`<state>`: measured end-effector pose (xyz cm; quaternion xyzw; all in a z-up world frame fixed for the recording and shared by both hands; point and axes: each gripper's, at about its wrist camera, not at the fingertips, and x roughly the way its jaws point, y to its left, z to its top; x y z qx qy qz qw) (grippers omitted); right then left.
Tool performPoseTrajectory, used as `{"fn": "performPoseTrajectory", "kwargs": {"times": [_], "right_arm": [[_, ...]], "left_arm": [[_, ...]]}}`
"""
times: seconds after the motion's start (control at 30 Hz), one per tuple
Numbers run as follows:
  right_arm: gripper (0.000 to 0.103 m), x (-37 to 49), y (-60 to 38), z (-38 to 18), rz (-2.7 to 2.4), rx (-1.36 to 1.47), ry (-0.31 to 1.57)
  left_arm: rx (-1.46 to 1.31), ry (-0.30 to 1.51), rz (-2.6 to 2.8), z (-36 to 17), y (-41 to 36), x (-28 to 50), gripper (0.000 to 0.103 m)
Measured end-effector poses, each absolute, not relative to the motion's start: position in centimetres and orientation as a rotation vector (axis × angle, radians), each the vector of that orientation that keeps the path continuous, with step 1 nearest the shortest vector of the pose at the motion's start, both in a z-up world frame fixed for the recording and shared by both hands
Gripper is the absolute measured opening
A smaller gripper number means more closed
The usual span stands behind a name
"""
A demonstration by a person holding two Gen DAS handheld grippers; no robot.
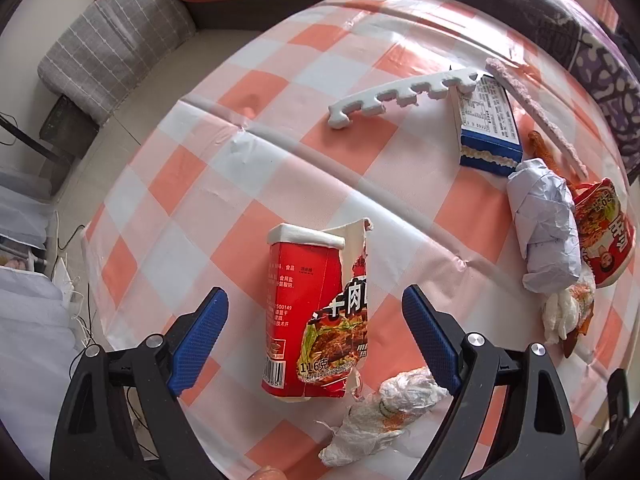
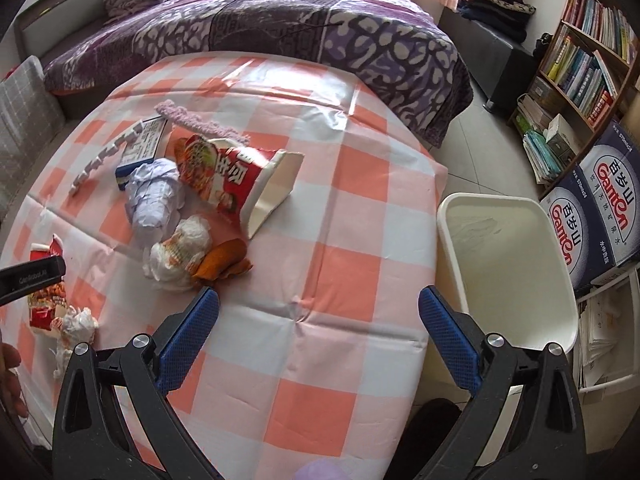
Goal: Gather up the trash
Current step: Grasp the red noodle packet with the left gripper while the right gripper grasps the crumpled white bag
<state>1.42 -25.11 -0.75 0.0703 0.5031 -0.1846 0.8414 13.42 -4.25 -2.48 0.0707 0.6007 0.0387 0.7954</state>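
Observation:
A torn red noodle carton (image 1: 312, 312) lies on the checked tablecloth (image 1: 248, 168), seen between the fingers of my left gripper (image 1: 315, 291), which is open; neither pad touches it. A crumpled white wrapper (image 1: 384, 412) lies just beside the carton. My right gripper (image 2: 319, 292) is open over bare cloth with nothing between its fingers. Ahead and left of it lie an orange scrap (image 2: 224, 260), a white wrapper (image 2: 180, 256), crumpled paper (image 2: 154, 192) and a second torn red carton (image 2: 224, 176). A white bin (image 2: 508, 264) stands off the table's right edge.
A blue box (image 1: 488, 128), a white notched foam strip (image 1: 404, 96) and a pink fuzzy strip (image 1: 532, 108) lie at the table's far side. A purple-covered bed (image 2: 320, 28) is behind the table. A bookshelf (image 2: 584, 64) and printed boxes (image 2: 600, 216) stand right of the bin.

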Motion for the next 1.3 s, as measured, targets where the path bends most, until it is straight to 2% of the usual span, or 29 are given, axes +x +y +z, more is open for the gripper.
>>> {"fn": "performPoseTrajectory", "kwargs": {"times": [0.17, 0.2, 0.23, 0.3, 0.47, 0.67, 0.83, 1.03, 1.17, 1.27, 1.3], "right_arm": [[0.096, 1.9, -22.5, -2.3, -0.3, 0.209, 1.138], [0.096, 2.0, -22.1, -2.6, -0.282, 0.227, 1.153], [0.096, 2.1, -21.7, -2.9, -0.266, 0.247, 1.167], [0.096, 2.2, -20.9, -3.3, -0.241, 0.286, 1.185], [0.096, 2.5, -18.6, -3.8, -0.207, 0.36, 1.192], [0.096, 3.4, -15.6, -4.3, -0.183, 0.445, 1.206], [0.096, 4.6, -12.3, -4.2, -0.147, 0.396, 1.203], [0.094, 5.9, -8.9, -4.7, -0.129, 0.287, 1.202], [0.072, 6.3, -7.5, -5.2, -0.116, 0.206, 1.216], [0.039, 6.4, -6.9, -4.9, -0.087, 0.152, 1.193], [0.038, 6.5, -7.0, -4.8, -0.078, 0.159, 1.186]], "left_arm": [[0.047, 1.376, 0.056, -3.4, -2.3, 14.0, 0.085], [0.029, 1.387, 0.05, -3.4, -2.0, 14.1, 0.078], [0.017, 1.397, 0.044, -3.5, -1.7, 14.2, 0.066], [-0.008, 1.413, 0.025, -3.4, -1.2, 14.3, 0.052], [-0.042, 1.358, 0.001, -1.7, -0.5, 14.2, 0.051], [-0.032, 1.226, -0.003, 3.0, 0.5, 14.0, 0.051], [-0.036, 1.113, 0.005, 6.7, 2.5, 15.0, 0.051], [-0.094, 1.102, -0.004, 7.5, 3.8, 15.8, 0.051], [-0.092, 1.113, -0.009, 7.1, 3.7, 15.7, 0.051], [-0.103, 1.109, -0.008, 7.2, 3.8, 15.8, 0.051], [-0.106, 1.107, -0.006, 7.3, 3.9, 15.8, 0.051]]}}
